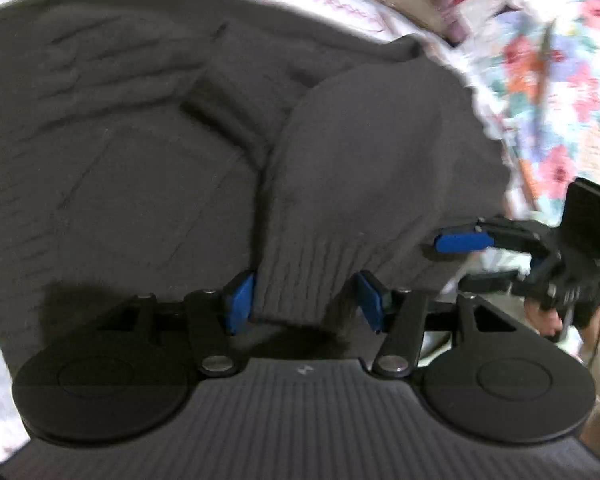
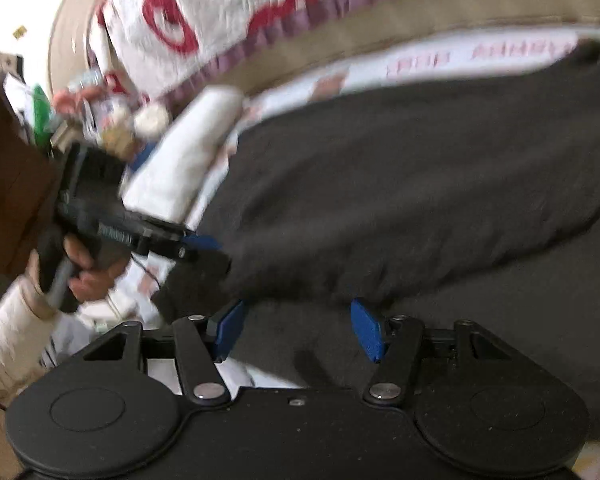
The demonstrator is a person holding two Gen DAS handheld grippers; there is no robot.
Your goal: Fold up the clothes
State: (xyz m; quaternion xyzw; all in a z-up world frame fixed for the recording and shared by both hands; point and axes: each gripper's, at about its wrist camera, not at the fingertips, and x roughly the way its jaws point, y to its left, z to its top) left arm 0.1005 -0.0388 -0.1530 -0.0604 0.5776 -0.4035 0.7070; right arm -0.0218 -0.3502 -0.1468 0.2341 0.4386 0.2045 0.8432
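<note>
The left gripper is standing wide open around a ribbed cuff, not pinching it. The right gripper is gaping wide too. The dark sweater is lying on the bed, its sleeve folded across the body, long axis pointing at the left gripper, probably for squaring.

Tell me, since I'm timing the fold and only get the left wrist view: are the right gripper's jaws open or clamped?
Observer: Open. The right wrist view shows the right gripper with its blue fingers wide apart over the dark sweater.
Operator: Anything beyond my own gripper on that side?
Observer: Yes. A brown box-like thing, with clutter by it, sits behind the left gripper.
Operator: How is my gripper held?
Observer: A hand in a cream sleeve grips its handle.
</note>
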